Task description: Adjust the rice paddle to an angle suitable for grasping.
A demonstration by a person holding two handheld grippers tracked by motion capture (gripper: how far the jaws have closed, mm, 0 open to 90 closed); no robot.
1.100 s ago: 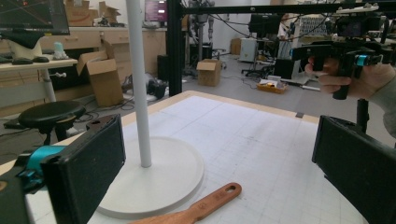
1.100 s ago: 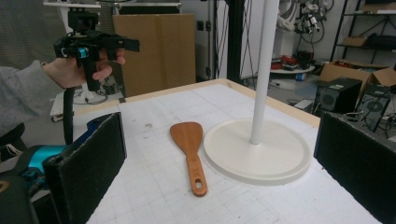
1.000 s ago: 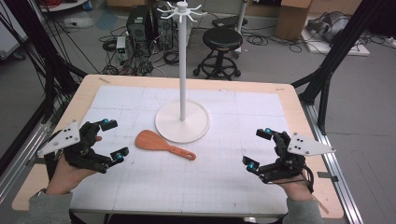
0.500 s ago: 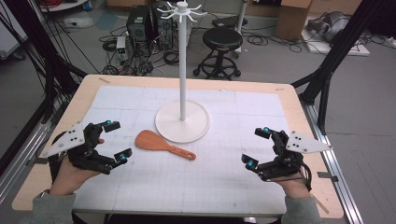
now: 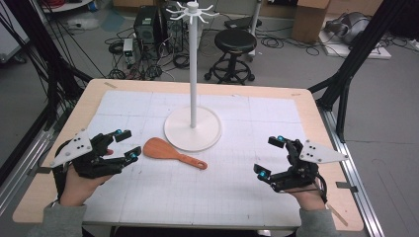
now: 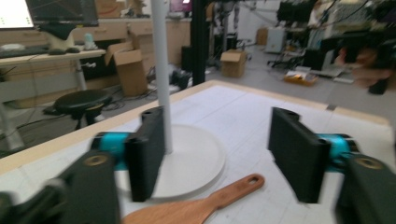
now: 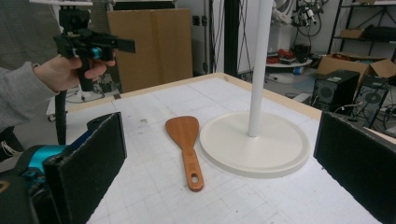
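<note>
The wooden spatula (image 5: pixel 170 152) lies flat on the white gridded mat of the bench (image 5: pixel 306 101), just right of the left claw (image 5: pixel 127 144) and just in front of the white stand (image 5: pixel 192 126), with its blade to the left and its handle running right and toward the near edge. Its blade sits near the stand's round base without clearly touching it.

The left claw has just been closing partway, and nothing is between its jaws; in the left gripper view the left claw (image 6: pixel 224 158) stands half spread above the spatula (image 6: pixel 196 205), the pads clear of the wood. The right claw (image 5: pixel 272 157) is spread wide and holds nothing, hovering well to the right of the handle end. In the right gripper view the right claw (image 7: pixel 219 172) looks along the bench at the spatula (image 7: pixel 187 140) and the stand (image 7: pixel 256 140).

The step in hand looks like a reach for the spatula by the left claw. To do it well, the jaws should probably spread again enough to straddle the narrow neck where blade meets handle, come down square to the handle's length, and close there, since the wide blade offers a poor pinch. Keeping the far jaw clear of the stand's base would likely avoid nudging it.
</note>
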